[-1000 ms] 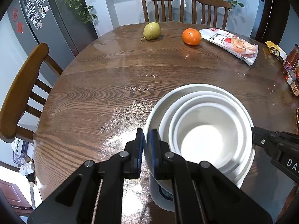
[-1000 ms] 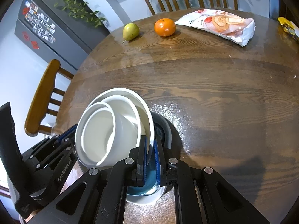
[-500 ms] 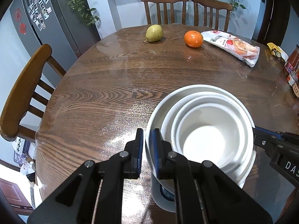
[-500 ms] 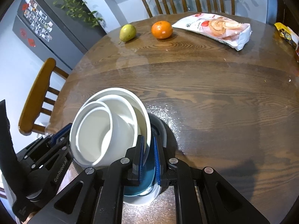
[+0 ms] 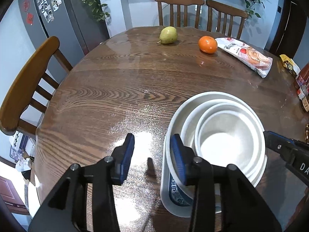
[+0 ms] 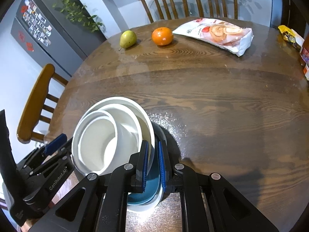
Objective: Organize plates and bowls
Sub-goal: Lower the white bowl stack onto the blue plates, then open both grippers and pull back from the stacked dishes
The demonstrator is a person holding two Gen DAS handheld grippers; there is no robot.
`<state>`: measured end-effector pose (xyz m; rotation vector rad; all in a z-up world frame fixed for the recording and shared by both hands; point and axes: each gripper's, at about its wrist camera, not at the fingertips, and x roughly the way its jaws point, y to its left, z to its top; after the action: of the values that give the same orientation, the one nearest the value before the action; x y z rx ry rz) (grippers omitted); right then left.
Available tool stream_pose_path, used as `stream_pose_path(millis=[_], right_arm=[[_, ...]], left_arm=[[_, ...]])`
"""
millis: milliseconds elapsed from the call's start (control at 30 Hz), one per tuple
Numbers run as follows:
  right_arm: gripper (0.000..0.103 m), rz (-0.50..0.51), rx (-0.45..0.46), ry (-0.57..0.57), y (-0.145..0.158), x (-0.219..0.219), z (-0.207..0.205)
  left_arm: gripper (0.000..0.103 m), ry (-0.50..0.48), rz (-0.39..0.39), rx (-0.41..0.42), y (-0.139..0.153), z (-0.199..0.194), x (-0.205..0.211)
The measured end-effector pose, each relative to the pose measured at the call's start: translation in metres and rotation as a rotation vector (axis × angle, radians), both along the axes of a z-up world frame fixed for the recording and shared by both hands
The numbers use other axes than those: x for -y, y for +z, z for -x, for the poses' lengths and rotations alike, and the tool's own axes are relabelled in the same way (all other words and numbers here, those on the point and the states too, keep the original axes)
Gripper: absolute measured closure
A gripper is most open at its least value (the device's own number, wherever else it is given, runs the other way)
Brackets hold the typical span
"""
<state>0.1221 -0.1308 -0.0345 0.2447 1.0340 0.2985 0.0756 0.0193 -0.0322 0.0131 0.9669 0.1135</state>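
Note:
Three white bowls (image 5: 227,147) sit nested, the largest outermost (image 6: 146,123). They rest on a white plate with a blue pattern (image 5: 166,203) and a blue plate (image 6: 148,191) near the table's front edge. My left gripper (image 5: 152,154) is at the stack's left side, its jaws opening. The big bowl's rim lies between its fingers, and the pads do not press on it. It also shows in the right wrist view (image 6: 56,147). My right gripper (image 6: 153,162) is shut on the big bowl's rim on the opposite side, and its tip shows in the left wrist view (image 5: 280,147).
On the round wooden table (image 5: 115,96), a pear (image 5: 168,35), an orange (image 5: 208,44) and a snack bag (image 5: 249,56) lie at the far side. A yellow packet (image 5: 288,64) and bottles stand at the right edge. Wooden chairs (image 5: 25,89) surround the table.
My left gripper's jaws have spread apart and let go of the big bowl's rim. My right gripper has stayed shut on the rim. The stack has barely moved.

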Motion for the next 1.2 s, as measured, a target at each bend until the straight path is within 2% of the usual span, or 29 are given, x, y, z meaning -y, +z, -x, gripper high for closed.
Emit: stream_pose_path(millis=[100,233,333,400,433,500,567,667,767,867,1100,1200], right_arm=[[0.092,-0.014,0.016,0.003,0.004,0.001,0.002],[0.092,-0.014,0.031,0.007,0.008,0.002,0.004],[0.09,-0.024,0.043,0.016,0.012,0.001,0.006],[0.088,-0.016,0.059,0.024,0.015,0.0,0.009],[0.086,-0.017,0.066,0.031,0.017,0.0,0.01],[0.079,-0.016,0.079,0.042,0.021,-0.001,0.013],[0.064,-0.011,0.098,0.053,0.026,-0.001,0.017],[0.047,0.0,0.12,0.069,0.032,-0.001,0.023],[0.042,-0.002,0.13,0.095,0.037,-0.001,0.028],[0.03,0.025,0.146,0.132,0.042,-0.003,0.037],[0.023,0.088,0.204,0.168,0.05,-0.005,0.054],[0.012,0.093,0.211,0.192,0.052,-0.006,0.06]], left_arm=[[0.063,0.008,0.0,0.025,0.005,0.003,-0.002],[0.047,0.013,0.011,0.058,0.015,0.006,-0.004],[0.047,0.011,0.019,0.069,0.02,0.008,-0.004],[0.04,0.008,0.029,0.073,0.023,0.01,-0.004],[0.033,0.008,0.032,0.079,0.025,0.012,-0.004],[0.032,0.004,0.035,0.097,0.031,0.016,-0.003],[0.032,-0.002,0.042,0.107,0.037,0.019,-0.003],[0.029,-0.013,0.05,0.118,0.043,0.025,-0.002],[0.018,-0.024,0.054,0.133,0.05,0.031,-0.002],[0.014,-0.031,0.057,0.147,0.058,0.037,-0.002],[0.009,-0.054,0.05,0.168,0.068,0.052,-0.001],[0.001,-0.059,0.054,0.171,0.071,0.057,-0.002]])
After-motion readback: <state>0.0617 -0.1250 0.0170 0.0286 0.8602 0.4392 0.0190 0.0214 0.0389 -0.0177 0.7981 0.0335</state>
